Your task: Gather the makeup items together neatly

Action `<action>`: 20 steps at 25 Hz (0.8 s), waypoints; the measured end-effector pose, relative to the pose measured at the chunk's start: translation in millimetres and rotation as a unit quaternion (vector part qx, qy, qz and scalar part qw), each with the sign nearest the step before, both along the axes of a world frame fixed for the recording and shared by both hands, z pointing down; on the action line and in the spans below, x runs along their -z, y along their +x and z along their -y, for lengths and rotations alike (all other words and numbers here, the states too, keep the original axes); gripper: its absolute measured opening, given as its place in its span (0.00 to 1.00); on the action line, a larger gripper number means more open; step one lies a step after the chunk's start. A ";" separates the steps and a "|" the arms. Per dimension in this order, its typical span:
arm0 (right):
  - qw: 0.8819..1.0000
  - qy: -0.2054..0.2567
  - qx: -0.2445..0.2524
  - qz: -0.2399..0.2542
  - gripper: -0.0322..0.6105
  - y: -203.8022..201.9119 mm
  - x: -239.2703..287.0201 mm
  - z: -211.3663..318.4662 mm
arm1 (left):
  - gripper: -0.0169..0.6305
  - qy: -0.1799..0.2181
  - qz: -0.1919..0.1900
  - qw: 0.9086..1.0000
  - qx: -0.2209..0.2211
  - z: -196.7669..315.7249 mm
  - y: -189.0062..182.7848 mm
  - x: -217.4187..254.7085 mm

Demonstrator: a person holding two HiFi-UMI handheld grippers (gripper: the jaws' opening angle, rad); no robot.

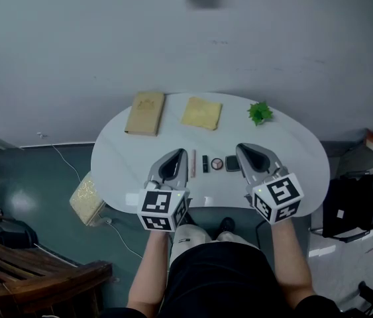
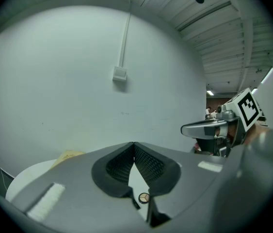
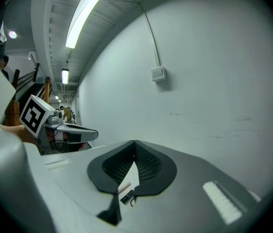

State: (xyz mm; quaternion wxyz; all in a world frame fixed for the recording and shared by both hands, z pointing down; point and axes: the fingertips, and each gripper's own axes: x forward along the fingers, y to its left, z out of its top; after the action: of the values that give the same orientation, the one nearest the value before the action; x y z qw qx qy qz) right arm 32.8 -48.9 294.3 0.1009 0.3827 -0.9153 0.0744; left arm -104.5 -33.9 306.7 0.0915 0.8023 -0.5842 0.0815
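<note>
Four makeup items lie in a short row at the front of the white table: a pink pencil, a black stick, a round compact and a dark square compact. My left gripper hovers just left of the pencil, shut and empty. My right gripper hovers just right of the square compact, also shut on nothing. In the left gripper view the closed jaws frame the round compact. Below the closed jaws in the right gripper view lie the pencil and black stick.
At the table's back lie a tan book, a yellow cloth and a small green plant. On the floor, a yellowish bag and a wooden chair stand at left, dark gear at right.
</note>
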 end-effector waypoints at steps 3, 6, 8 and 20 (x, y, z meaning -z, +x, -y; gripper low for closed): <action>1.000 0.000 0.000 0.002 0.06 0.8 -0.1 -1.5 | 0.03 -0.001 -0.001 1.000 -0.002 -0.6 2.3 -0.1; 1.000 -0.001 0.001 0.003 0.06 1.1 -1.0 -3.7 | 0.03 -0.002 0.000 1.000 -0.002 -1.5 4.1 -0.1; 1.000 -0.001 0.001 0.003 0.06 1.7 -1.7 -5.6 | 0.03 -0.003 0.001 1.000 -0.004 -2.3 5.8 -0.2; 1.000 -0.001 0.003 -0.003 0.06 5.1 -4.8 -7.3 | 0.03 -0.007 0.005 1.000 -0.006 -4.7 9.9 -1.7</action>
State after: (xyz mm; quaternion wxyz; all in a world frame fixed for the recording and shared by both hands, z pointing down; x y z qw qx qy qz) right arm 38.0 -41.6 299.1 0.1043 0.3803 -0.9159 0.0743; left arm -94.6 -29.1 308.3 0.0938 0.8049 -0.5789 0.0908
